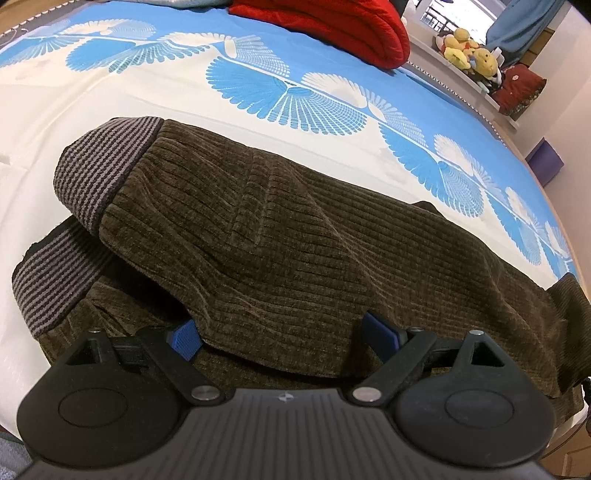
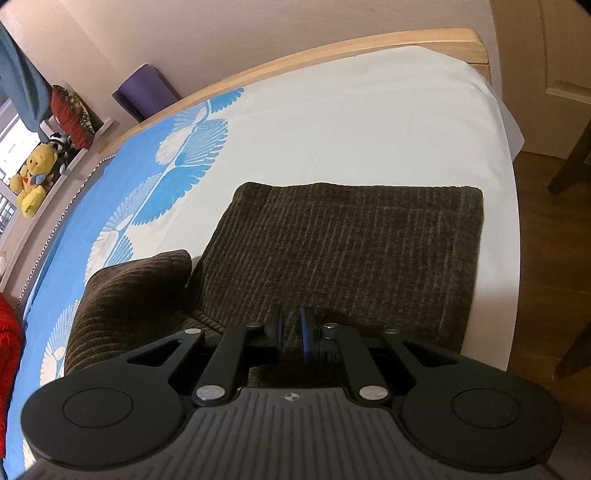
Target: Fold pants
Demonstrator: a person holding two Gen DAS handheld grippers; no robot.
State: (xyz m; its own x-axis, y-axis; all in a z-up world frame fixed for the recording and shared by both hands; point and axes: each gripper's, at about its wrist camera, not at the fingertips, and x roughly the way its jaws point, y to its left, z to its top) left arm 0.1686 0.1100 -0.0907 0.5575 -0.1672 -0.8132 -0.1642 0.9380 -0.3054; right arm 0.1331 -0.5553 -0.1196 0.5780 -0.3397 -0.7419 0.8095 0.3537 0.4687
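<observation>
Pants (image 1: 280, 236) of dark brown corduroy lie on the bed (image 1: 110, 92), seen from the left wrist with one leg lapped over the other, so that two striped grey cuffs (image 1: 99, 166) sit stacked at the left, the upper one offset from the lower. The left claw (image 1: 284, 338) stands wide open just above the near fold of cloth, one blue pad (image 1: 186, 338) at each side of it and neither pressing, so it holds nothing. A red quilt (image 1: 340, 26) lies well apart at the far end of the bed.

From the right wrist, the waist end of the pants (image 2: 351, 251) lies flat and squared on the white part of the sheet (image 2: 351, 122), near the bed's edge, with a raised hump of fabric (image 2: 136, 288) to the left. The right claw (image 2: 293, 338) is nearly closed, low over the cloth; whether it pinches a ridge of corduroy or is merely shut, I cannot tell.

My reading is that the lengthwise fold is done and the crosswise fold is in hand. Next, the left claw would need to close on both layers near the cuffs and carry them towards the waist, while the right end stays anchored and the hump gets smoothed.
</observation>
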